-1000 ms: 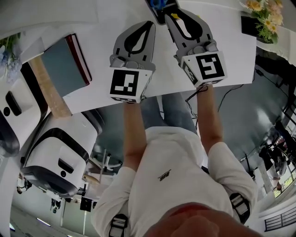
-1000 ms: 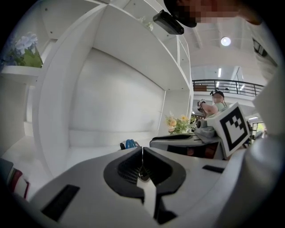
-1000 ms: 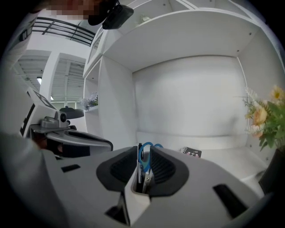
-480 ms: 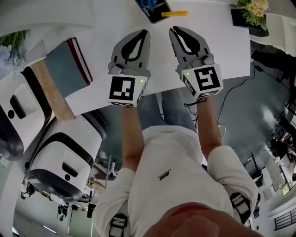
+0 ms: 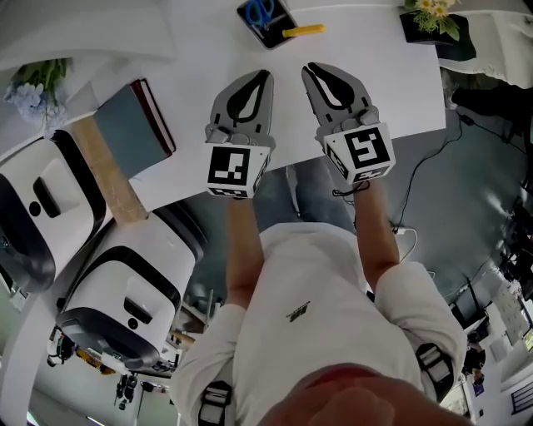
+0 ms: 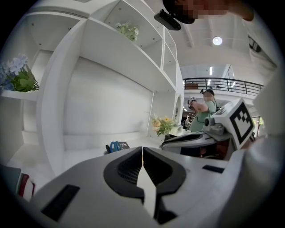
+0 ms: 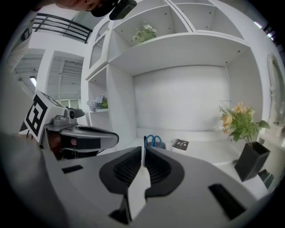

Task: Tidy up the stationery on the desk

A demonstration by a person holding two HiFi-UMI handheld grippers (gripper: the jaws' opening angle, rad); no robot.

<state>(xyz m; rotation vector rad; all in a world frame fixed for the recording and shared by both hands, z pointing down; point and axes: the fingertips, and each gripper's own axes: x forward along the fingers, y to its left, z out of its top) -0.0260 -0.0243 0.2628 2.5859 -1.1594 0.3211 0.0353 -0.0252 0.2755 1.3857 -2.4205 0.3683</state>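
Both grippers hover side by side over the white desk, near its front edge. My left gripper is shut and holds nothing; its jaws meet in the left gripper view. The right gripper is shut too, with nothing between its jaws. Beyond them stands a black holder with blue scissors in it. A yellow pen-like item lies just right of the holder. A grey book with a dark red spine lies to the left.
A black vase of yellow flowers stands at the desk's far right corner. A small black notebook lies by the back wall. Blue flowers sit on a shelf at left. White machines stand beside the desk.
Both grippers have drawn back from the holder toward the desk's front edge. The yellow item, earlier under the right gripper's tip, now lies uncovered beside the holder.
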